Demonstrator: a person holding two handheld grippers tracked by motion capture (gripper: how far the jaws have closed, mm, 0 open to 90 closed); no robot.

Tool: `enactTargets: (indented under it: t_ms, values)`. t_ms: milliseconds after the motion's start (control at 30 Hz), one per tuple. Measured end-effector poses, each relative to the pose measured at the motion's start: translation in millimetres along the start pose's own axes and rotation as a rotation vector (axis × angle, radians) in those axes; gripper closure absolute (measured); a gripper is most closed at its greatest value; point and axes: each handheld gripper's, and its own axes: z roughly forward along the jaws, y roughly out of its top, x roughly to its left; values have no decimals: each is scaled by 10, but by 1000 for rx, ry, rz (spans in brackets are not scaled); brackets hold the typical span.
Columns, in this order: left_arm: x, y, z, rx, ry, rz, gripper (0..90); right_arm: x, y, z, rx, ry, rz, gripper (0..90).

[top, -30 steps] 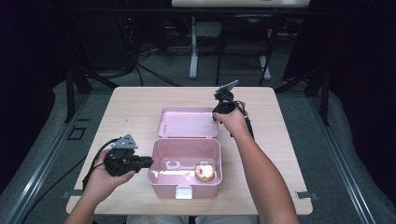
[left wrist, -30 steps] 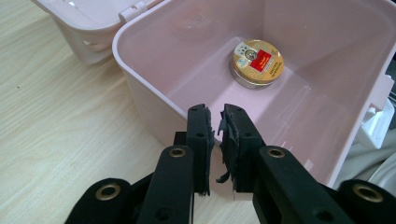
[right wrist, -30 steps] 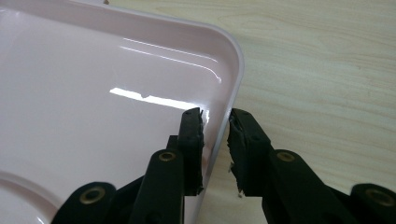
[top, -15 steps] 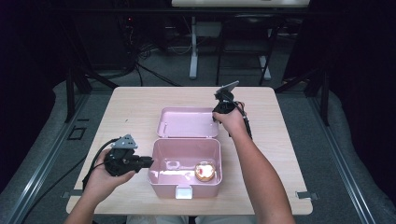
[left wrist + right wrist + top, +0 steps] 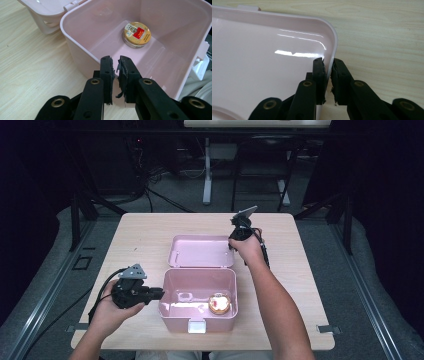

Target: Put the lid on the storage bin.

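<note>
On the wooden worktop (image 5: pixel 140 245), the right hand-held gripper (image 5: pixel 327 65) is clamped on the rim of the open pink lid (image 5: pixel 262 62), while the left hand-held gripper (image 5: pixel 115 65), jaws nearly together around nothing, sits at the pink box (image 5: pixel 75 52) holding a round tin (image 5: pixel 136 34).

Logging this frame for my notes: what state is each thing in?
Pink plastic box: open, upright on the table.
Pink hinged lid: folded back flat, rim pinched by right gripper.
Round gold-topped tin: closed, lying inside the box.
Left gripper: nearly shut, empty, at the box wall.
</note>
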Motion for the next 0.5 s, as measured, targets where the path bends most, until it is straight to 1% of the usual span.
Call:
enactTargets:
  t_ms: [100,267,333,500]
  values:
    - [-1,-1,2,-3,2,-1,811,11,0,-12,-3,-3,4,822]
    - [-3,1,-1,2,1,-1,811,31,-5,-41,-13,-16,-13,828]
    - [0,-1,0,0,0,-2,811,47,-7,-50,-15,-21,-10,829]
    - [-1,0,1,0,0,-2,811,62,-14,-85,-30,-29,-32,833]
